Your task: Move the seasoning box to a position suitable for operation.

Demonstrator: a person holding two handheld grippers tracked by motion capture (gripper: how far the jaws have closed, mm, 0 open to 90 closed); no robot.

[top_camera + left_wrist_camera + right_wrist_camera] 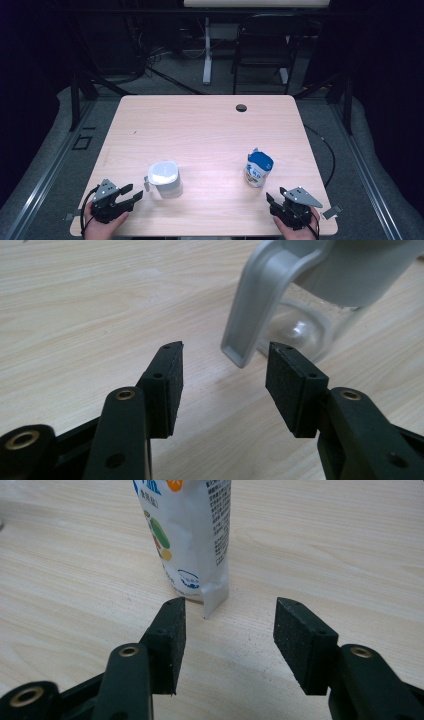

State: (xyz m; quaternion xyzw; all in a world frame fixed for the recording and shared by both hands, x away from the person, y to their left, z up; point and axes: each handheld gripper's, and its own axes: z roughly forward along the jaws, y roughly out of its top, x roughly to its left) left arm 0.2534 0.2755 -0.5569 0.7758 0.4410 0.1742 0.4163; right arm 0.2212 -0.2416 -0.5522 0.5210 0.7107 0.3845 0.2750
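Observation:
A clear jug (165, 179) with a white lid and a grey handle stands on the wooden table (200, 130), near its front left. My left gripper (131, 195) is open just left of the jug. In the left gripper view the jug's handle (250, 305) hangs just beyond the open gripper (225, 382), apart from its pads. A blue and white pouch (258, 170) stands upright at the front right. My right gripper (275, 200) is open just in front of it. The right gripper view has the pouch (192, 535) just past the gripper (229, 642), with nothing between the pads.
A round cable hole (241, 108) sits near the table's far edge. Beyond the table stand a black chair (265, 47) and a white desk leg (207, 50). A hand holds each gripper at the table's front edge. The table's middle and far half are bare wood.

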